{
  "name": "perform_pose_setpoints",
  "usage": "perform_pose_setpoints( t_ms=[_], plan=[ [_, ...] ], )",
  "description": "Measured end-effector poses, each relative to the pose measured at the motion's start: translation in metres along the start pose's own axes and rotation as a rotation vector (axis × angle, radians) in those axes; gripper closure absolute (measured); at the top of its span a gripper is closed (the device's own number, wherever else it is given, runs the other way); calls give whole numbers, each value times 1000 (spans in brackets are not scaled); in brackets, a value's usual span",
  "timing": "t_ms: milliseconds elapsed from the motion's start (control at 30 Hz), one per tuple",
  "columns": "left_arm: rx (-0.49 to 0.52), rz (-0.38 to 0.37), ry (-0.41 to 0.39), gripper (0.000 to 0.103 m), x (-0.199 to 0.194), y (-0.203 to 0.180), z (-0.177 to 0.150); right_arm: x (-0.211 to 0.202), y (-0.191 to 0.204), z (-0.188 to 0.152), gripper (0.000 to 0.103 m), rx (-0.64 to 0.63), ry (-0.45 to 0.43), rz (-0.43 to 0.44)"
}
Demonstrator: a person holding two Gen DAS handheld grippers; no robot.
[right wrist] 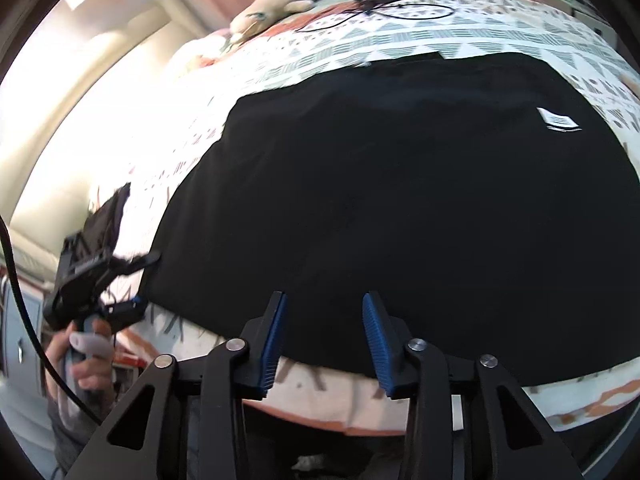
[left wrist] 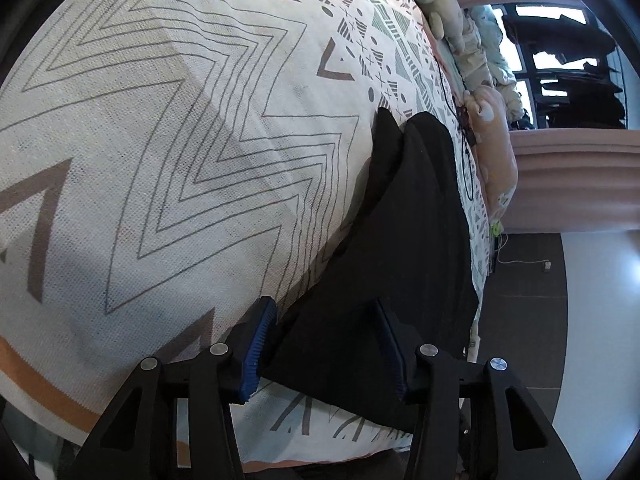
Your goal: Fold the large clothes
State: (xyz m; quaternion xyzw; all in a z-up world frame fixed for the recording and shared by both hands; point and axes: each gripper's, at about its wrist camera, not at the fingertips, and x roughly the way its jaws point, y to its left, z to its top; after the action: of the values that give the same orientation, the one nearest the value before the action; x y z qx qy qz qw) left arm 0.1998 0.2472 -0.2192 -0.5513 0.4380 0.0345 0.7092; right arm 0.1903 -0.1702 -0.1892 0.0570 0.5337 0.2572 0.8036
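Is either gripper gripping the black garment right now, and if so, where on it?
Neither. The left gripper and right gripper both stand open over the near hem of the black garment, which lies flat on the bed cover.

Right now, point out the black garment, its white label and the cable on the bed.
Garment [right wrist: 400, 200], right wrist view, middle of the cloth.
Label [right wrist: 560, 121], right wrist view, its centre.
Cable [right wrist: 416, 8], right wrist view, the loop.
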Motion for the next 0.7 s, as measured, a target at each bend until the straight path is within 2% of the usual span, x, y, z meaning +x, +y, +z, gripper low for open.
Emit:
perform_pose_setpoints(
  t_ms=[200, 300, 367, 433, 600, 700],
  plan=[
    [38, -44, 25, 55, -5, -8, -7, 16, 10, -15, 64, -42, 60, -39],
    [69, -58, 29, 55, -7, -12, -12, 34, -3, -17, 78, -3, 87, -92],
    [73, -33, 28, 55, -2, -11, -11, 41, -9, -11, 91, 15, 82, -112],
    [54, -12, 39, 55, 7, -7, -11, 44, -14, -6, 98, 19, 73, -131],
    [64, 12, 25, 56, 15, -11, -11, 50, -26, 13, 103, 52, 66, -144],
    [51, 17, 13, 62, 16, -10, -10, 57, -28, 24, 103, 75, 76, -140]
  ],
)
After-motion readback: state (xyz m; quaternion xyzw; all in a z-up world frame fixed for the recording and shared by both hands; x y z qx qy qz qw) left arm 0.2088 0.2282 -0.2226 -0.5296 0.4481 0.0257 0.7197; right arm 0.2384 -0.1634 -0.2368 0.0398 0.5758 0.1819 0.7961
